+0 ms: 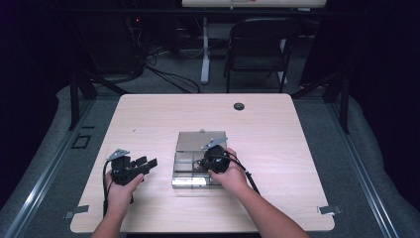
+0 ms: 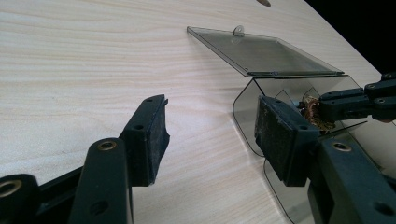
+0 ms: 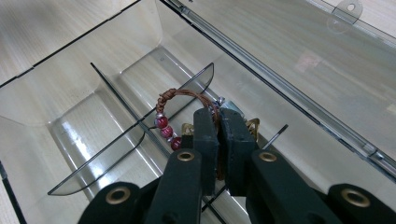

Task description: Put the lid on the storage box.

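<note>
- The pale wooden table [image 1: 148, 119] stands on grey carpet [image 1: 356, 148] in a dark room, with a black folding chair [image 1: 257, 47] behind it.
- A clear plastic box with little walls inside [image 1: 190, 171] sits in the middle, its lid [image 1: 198, 141] lying open and flat.
- The right gripper [image 3: 218, 122] is squeezed tight on a brown cord bracelet with red beads [image 3: 167, 126], held inside the box.
- The left gripper [image 2: 210, 133] rests beside the box with its jaws wide and holds nothing.

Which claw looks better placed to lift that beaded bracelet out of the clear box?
The right claw: it is shut on the bracelet inside the box. The left claw rests open beside it.
</note>
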